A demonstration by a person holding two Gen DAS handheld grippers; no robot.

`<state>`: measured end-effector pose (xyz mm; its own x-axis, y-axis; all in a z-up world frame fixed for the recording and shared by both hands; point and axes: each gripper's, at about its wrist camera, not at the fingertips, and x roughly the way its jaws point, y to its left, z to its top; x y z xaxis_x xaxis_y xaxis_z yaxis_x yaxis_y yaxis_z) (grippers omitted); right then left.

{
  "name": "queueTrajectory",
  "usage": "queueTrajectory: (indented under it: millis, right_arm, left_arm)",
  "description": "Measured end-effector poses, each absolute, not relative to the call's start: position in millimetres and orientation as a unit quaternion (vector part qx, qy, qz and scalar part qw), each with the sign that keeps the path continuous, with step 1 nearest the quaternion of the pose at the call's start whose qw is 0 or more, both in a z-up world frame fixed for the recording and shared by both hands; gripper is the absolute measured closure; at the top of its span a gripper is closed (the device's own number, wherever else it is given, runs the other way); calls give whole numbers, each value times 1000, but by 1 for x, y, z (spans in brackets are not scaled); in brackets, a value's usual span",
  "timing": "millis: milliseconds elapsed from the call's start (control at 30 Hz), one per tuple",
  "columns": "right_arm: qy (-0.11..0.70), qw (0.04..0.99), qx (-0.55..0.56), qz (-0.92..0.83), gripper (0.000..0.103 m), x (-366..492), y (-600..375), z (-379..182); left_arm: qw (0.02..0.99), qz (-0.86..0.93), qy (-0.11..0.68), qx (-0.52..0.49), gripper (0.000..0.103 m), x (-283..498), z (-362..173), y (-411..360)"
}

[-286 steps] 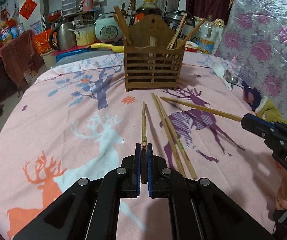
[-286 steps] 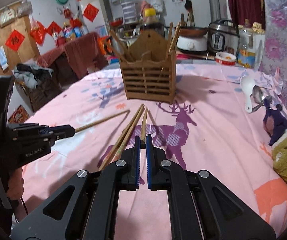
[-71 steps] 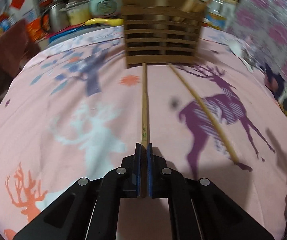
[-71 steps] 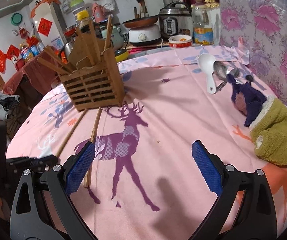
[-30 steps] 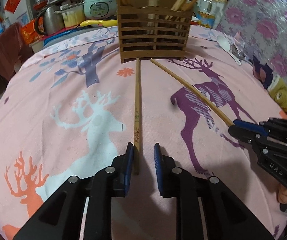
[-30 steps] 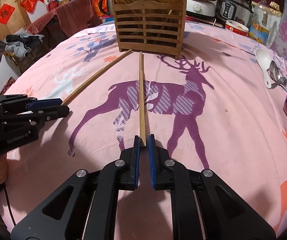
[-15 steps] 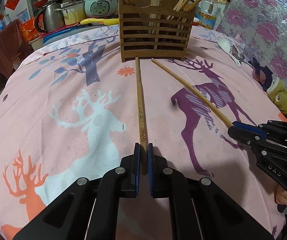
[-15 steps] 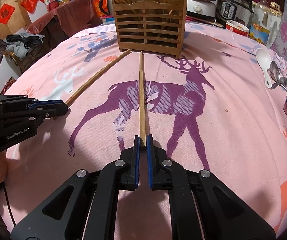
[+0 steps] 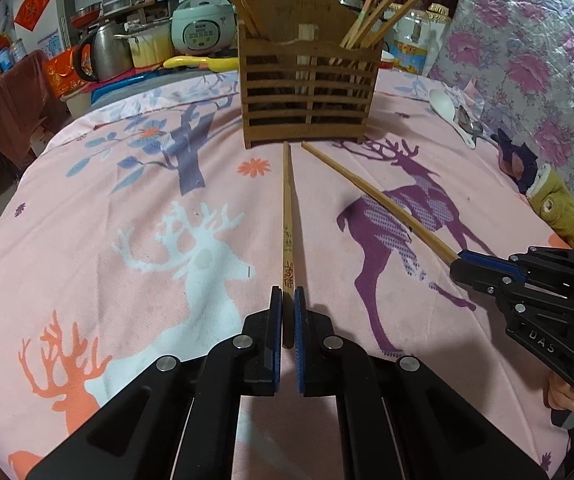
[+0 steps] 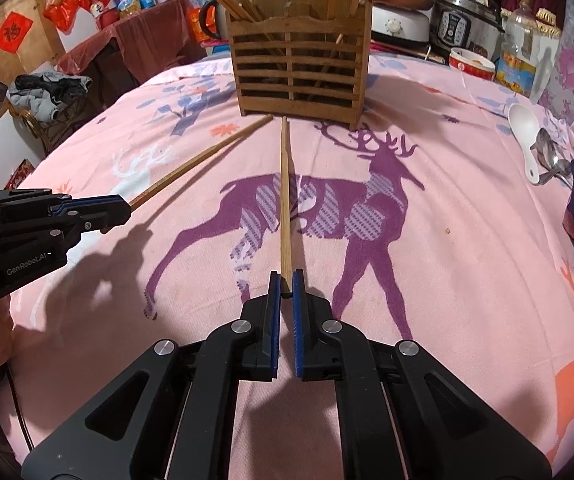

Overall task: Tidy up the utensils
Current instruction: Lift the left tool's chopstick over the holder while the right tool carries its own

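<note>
Two bamboo chopsticks lie on the pink deer-print cloth, tips near the slatted wooden holder (image 9: pixel 307 96) (image 10: pixel 301 74), which holds several chopsticks upright. My left gripper (image 9: pixel 287 300) is shut on the thick end of one chopstick (image 9: pixel 287 208); this chopstick (image 10: pixel 203 160) and that gripper (image 10: pixel 121 210) show at the left of the right wrist view. My right gripper (image 10: pixel 285 280) is shut on the end of the other chopstick (image 10: pixel 285 192), which runs straight to the holder's base; the left wrist view has this chopstick (image 9: pixel 375 196) and gripper (image 9: pixel 461 264) at its right.
A white spoon (image 10: pixel 527 136) and a metal spoon (image 10: pixel 549 156) lie at the far right of the table, beside a dark and olive plush toy (image 9: pixel 543 188). Rice cookers, a kettle and bottles crowd the counter behind the holder. A hand (image 9: pixel 567 396) holds the right gripper.
A second ago my left jaws stood slightly apart around the chopstick's end; they have since shut on it. The right gripper stays clamped on its chopstick and neither stick has shifted.
</note>
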<state>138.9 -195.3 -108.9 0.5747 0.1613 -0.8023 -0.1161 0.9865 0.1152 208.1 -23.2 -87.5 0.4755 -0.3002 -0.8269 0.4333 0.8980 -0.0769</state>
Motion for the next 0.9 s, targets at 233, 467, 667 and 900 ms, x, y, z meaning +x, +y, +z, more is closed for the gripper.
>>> queueTrajectory:
  millis: [233, 467, 667, 900]
  right_arm:
    - [409, 908, 41, 77, 97, 132, -204, -88]
    - [337, 936, 76, 66, 97, 123, -222, -35]
    - [283, 953, 83, 68, 97, 129, -221, 20]
    - [282, 952, 96, 68, 97, 160, -217, 36]
  left_arm:
    - [875, -207, 434, 53, 97, 205, -67, -16]
    - [897, -196, 394, 35, 97, 199, -17, -8]
    - [907, -205, 368, 20, 97, 208, 30, -15]
    - [907, -212, 363, 14, 97, 233, 47, -40]
